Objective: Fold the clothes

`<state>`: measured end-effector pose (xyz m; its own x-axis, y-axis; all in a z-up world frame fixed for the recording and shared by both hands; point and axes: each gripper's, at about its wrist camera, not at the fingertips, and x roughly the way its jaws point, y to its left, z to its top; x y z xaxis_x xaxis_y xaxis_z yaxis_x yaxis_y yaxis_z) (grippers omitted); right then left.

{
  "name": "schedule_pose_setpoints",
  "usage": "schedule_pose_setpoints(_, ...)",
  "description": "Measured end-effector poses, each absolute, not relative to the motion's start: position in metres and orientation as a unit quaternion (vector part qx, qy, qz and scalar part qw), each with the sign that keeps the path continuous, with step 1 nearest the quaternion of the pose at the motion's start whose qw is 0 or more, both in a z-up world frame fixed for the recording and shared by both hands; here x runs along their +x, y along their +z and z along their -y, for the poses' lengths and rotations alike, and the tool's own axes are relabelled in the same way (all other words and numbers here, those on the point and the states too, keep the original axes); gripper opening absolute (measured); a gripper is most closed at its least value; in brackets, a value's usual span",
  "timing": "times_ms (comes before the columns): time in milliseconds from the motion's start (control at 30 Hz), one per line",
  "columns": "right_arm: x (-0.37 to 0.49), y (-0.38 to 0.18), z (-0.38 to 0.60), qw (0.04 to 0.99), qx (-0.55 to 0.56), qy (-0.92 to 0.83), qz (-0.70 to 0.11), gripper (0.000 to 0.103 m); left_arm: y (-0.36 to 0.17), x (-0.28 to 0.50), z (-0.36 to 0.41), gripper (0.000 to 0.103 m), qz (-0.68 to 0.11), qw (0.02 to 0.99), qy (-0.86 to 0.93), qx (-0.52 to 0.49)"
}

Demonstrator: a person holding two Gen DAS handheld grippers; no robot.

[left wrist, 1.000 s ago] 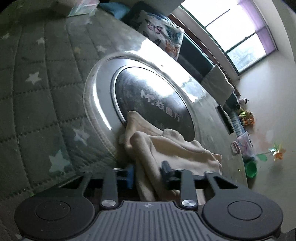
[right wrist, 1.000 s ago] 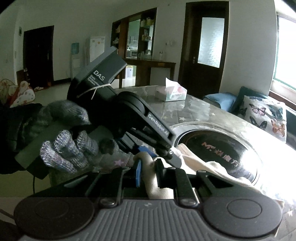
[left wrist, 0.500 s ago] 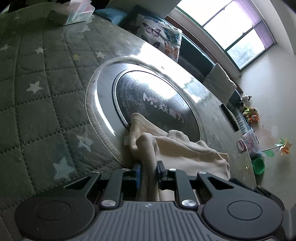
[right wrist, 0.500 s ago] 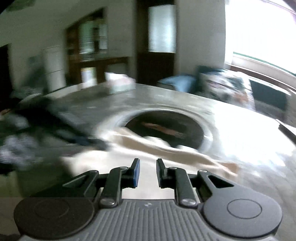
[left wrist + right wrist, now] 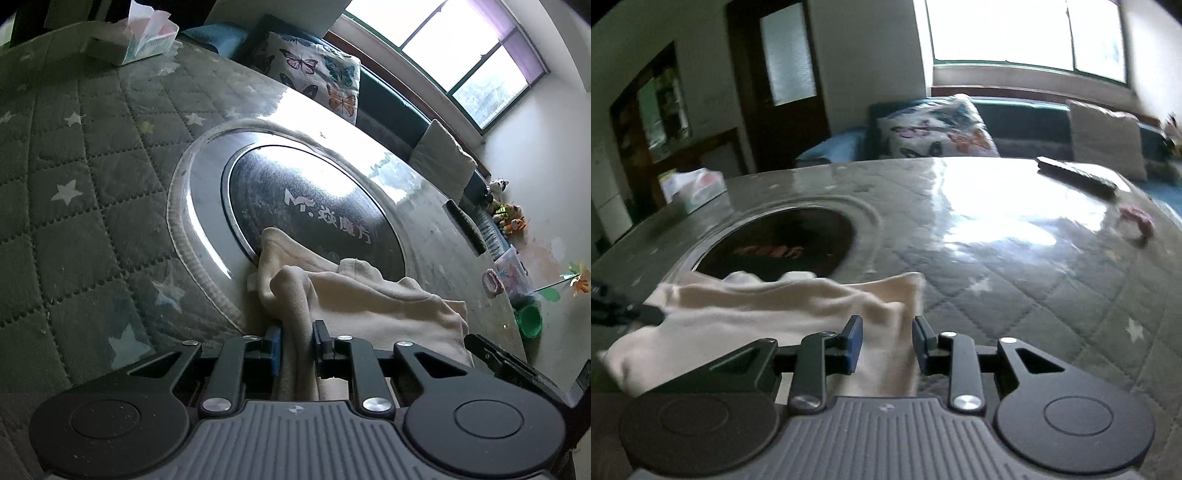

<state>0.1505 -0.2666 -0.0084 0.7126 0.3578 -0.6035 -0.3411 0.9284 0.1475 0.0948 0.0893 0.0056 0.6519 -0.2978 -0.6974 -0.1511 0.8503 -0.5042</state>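
A cream garment (image 5: pixel 369 295) lies crumpled on the quilted star-pattern table, partly over the round dark hotplate (image 5: pixel 314 206). My left gripper (image 5: pixel 297 341) is shut on a bunched fold of the garment at its near left end. In the right wrist view the garment (image 5: pixel 768 310) spreads leftward, and my right gripper (image 5: pixel 886 341) stands open with the garment's right corner between its fingers, not pinched. The left gripper's tip (image 5: pixel 624 314) shows at the left edge of the right wrist view.
A tissue box (image 5: pixel 140 37) sits at the table's far corner. A black remote (image 5: pixel 1075 175) and a pink hair tie (image 5: pixel 1137 218) lie on the far right of the table. A sofa with a butterfly cushion (image 5: pixel 934 129) stands behind the table.
My left gripper closed on the garment fold. My right gripper swung right along the garment to its right corner and opened wider.
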Motion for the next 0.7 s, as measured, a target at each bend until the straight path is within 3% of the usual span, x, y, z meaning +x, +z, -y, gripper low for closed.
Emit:
schedule_pose_setpoints(400,0.162,-0.020,0.266,0.923,0.062,0.180,-0.335,0.028,0.011,0.099,-0.082,0.019,-0.413,0.877,-0.030,-0.244)
schedule_pose_setpoints(433,0.161,-0.020,0.267,0.923,0.066,0.178,-0.335,0.027,0.012,0.100,-0.081,0.019,-0.413,0.878,-0.029,-0.242)
schedule_pose_setpoints(467,0.160,-0.020,0.267,0.921,0.068,0.184,-0.337,0.018,0.013,0.100,-0.081,0.019,-0.412,0.879,-0.027,-0.239)
schedule_pose_setpoints(533,0.157,-0.017,0.268,0.920,0.071,0.191,-0.334,0.011,0.014,0.101,-0.078,0.017,-0.412,0.881,-0.024,-0.232)
schedule_pose_setpoints(700,0.144,-0.002,0.277,0.926,0.082,0.197,-0.313,0.009,0.031,0.107,-0.061,0.015,-0.401,0.890,-0.035,-0.213)
